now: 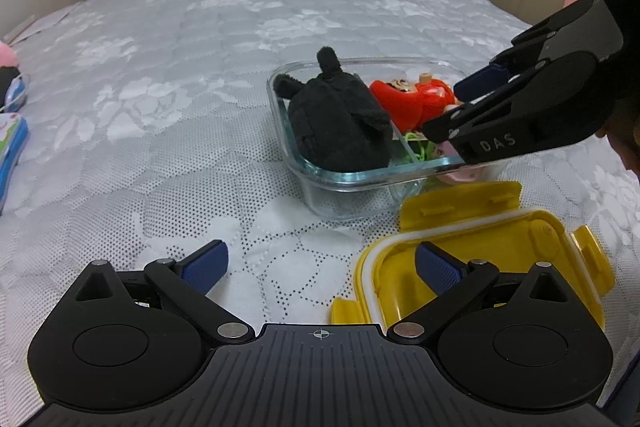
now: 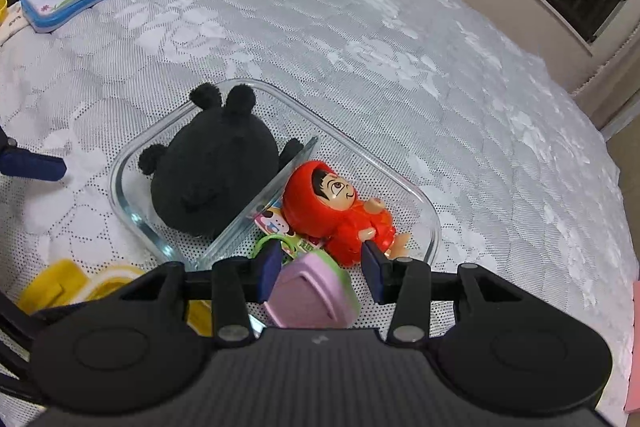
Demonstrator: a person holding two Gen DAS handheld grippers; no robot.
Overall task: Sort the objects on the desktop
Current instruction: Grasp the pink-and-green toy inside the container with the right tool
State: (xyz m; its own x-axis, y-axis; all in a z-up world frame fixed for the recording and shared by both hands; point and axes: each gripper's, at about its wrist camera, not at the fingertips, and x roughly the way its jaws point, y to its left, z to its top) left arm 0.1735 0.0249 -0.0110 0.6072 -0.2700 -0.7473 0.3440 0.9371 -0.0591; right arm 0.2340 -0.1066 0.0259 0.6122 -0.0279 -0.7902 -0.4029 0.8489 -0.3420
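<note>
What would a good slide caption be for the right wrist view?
Right tool poised over a divided glass dish holding a black plush, a red doll and a pink toy.

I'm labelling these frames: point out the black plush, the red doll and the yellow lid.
black plush (image 2: 212,183): right wrist view, middle of its body.
red doll (image 2: 344,215): right wrist view, its chest.
yellow lid (image 1: 516,239): left wrist view, inner face.

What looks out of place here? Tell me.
The yellow lid lies off the glass container, upside down beside it on the tablecloth. The black plush bulges above the rim, its ears overhanging. Otherwise nothing is spilled or broken.
</note>
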